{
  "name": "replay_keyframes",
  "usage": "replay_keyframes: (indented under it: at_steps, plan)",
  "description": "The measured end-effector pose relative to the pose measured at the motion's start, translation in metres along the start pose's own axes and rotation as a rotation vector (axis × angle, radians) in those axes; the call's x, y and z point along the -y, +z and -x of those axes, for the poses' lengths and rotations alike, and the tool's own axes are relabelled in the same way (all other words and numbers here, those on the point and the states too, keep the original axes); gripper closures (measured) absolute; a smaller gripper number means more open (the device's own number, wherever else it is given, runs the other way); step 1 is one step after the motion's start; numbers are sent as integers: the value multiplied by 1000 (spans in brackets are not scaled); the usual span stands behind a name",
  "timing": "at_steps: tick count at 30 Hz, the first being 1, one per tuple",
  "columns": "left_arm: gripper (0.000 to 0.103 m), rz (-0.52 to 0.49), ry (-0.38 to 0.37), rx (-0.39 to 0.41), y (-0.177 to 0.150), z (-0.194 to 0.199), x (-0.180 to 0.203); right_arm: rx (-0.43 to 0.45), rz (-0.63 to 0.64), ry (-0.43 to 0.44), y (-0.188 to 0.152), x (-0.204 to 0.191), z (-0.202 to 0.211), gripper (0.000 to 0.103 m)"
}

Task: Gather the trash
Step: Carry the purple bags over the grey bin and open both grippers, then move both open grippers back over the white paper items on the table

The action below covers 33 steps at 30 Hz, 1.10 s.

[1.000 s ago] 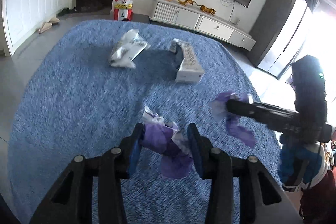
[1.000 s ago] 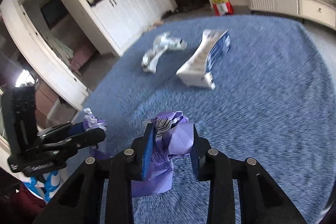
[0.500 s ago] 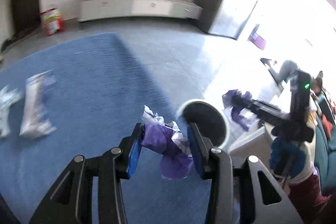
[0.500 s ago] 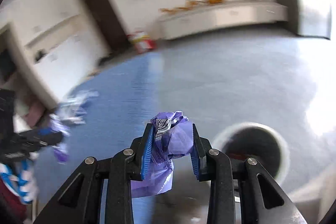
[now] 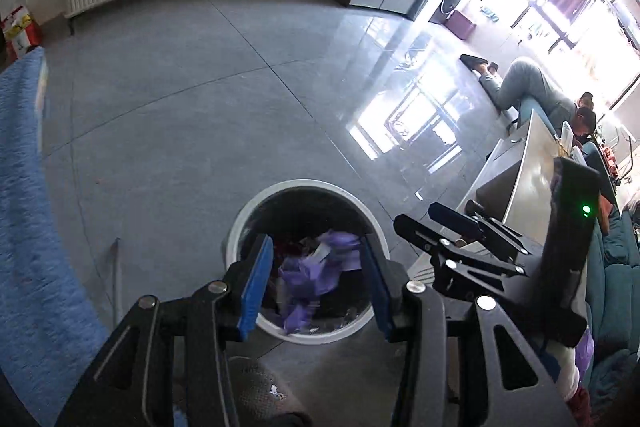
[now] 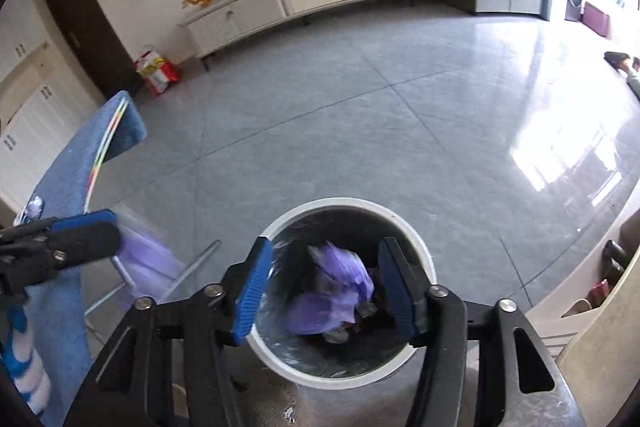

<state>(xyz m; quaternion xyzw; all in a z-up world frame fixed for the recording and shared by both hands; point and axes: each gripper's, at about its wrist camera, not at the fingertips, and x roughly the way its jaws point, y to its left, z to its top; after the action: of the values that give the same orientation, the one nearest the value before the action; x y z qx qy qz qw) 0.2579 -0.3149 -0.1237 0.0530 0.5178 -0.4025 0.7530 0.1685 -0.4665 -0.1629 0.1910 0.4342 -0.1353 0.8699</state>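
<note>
Your left gripper [image 5: 316, 283] and right gripper [image 6: 326, 283] both hung over the white-rimmed bin [image 6: 416, 239], jaws released and holding nothing. The purple trash [image 6: 344, 279] lay inside the bin, below its rim. The blue-covered worktop [image 6: 68, 179] ended at its edge just left of the bin; bare grey floor [image 6: 360, 131] stretched wide beyond the far rim.

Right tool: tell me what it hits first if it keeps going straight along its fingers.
Probably the crumpled purple plastic wrappers inside the round white-rimmed trash bin. The open right tool points down into the bin's mouth, with nothing visible in between; depth is unclear.
</note>
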Motion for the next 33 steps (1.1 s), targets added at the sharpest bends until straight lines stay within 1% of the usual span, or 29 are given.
replay_keyframes:
  at_steps: [1, 3, 5, 8, 12, 18, 22, 23, 25, 29, 31, 33]
  plan:
    - [54, 7, -13, -3, 3, -3, 1, 4, -3, -7, 0, 2, 2, 47]
    - [54, 21, -43, 1, 3, -2, 1, 13, -3, -19, 4, 6, 5, 47]
    - [54, 25, -66, 21, -2, 10, 2, 27, 3, -29, 0, 5, 19, 47]
    - [54, 10, -46, 78, -7, 31, 2, 56, 26, -36, 1, -2, 44, 47]
    - [54, 18, 8, 198, -23, 82, -10, 112, 59, -11, 3, -17, 76, 47]
    - [54, 46, 84, 262, -50, 154, -47, 197, 138, 65, 6, -75, 126, 45]
    - [54, 85, 148, 342, -82, 210, -80, 231, 207, 124, 4, -125, 153, 42]
    - [51, 94, 164, 362, -90, 223, -89, 235, 229, 136, 3, -140, 158, 41]
    - [49, 119, 207, 404, -107, 253, -111, 239, 266, 157, 2, -164, 165, 39]
    - [47, 178, 274, 467, -141, 301, -160, 232, 322, 233, -1, -220, 171, 35]
    - [42, 212, 306, 491, -157, 318, -183, 225, 338, 260, -4, -243, 170, 30]
    - [41, 244, 337, 505, -173, 330, -207, 213, 358, 283, -7, -266, 167, 29]
